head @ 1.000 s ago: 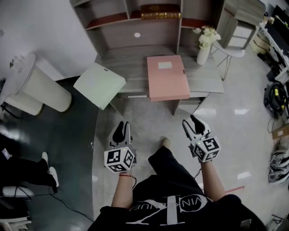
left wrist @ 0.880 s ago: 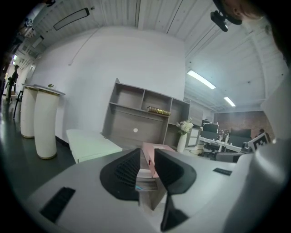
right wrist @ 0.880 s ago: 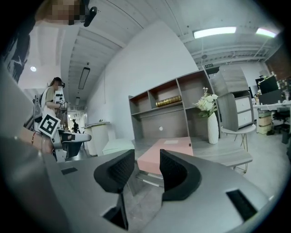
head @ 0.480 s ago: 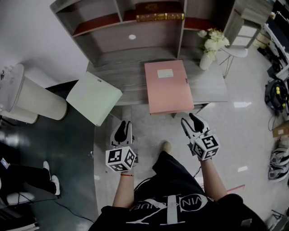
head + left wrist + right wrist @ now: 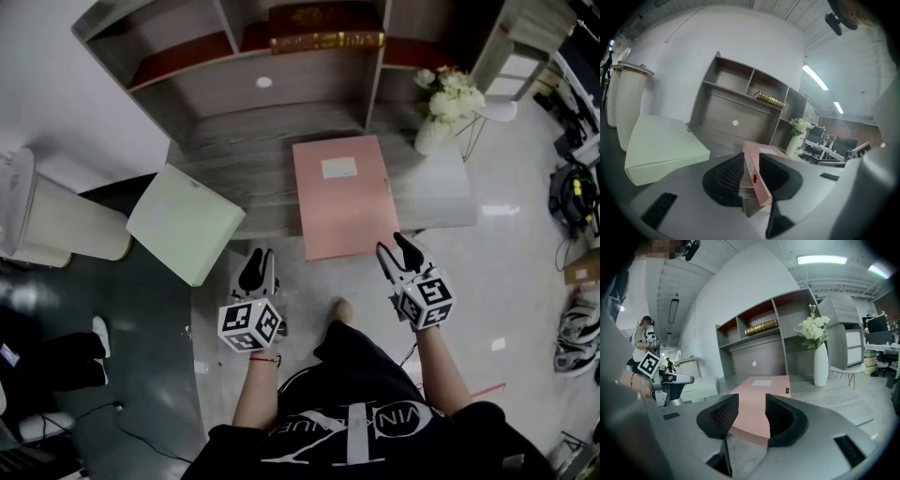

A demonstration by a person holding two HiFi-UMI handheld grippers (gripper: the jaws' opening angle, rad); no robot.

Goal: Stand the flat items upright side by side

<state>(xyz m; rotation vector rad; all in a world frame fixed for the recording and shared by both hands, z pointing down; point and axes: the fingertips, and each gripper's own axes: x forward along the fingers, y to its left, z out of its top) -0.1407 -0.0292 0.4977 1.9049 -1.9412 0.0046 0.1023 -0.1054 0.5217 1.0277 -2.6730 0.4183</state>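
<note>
Pink folder [image 5: 344, 194] lying flat on the desk [image 5: 234, 155], near edge overhanging. Green folder [image 5: 185, 223] at its 9 o'clock, jutting off the desk corner. Left gripper [image 5: 257, 265] at 7 o'clock and right gripper [image 5: 397, 251] at 5 o'clock, both with jaws partly apart, holding nothing.

Your right hand-held gripper [image 5: 751, 409] holds its jaws apart, and between them you see the pink folder [image 5: 761, 385] lying flat on the bench [image 5: 820, 397]. A white vase [image 5: 820, 364] stands to the folder's right.
</note>
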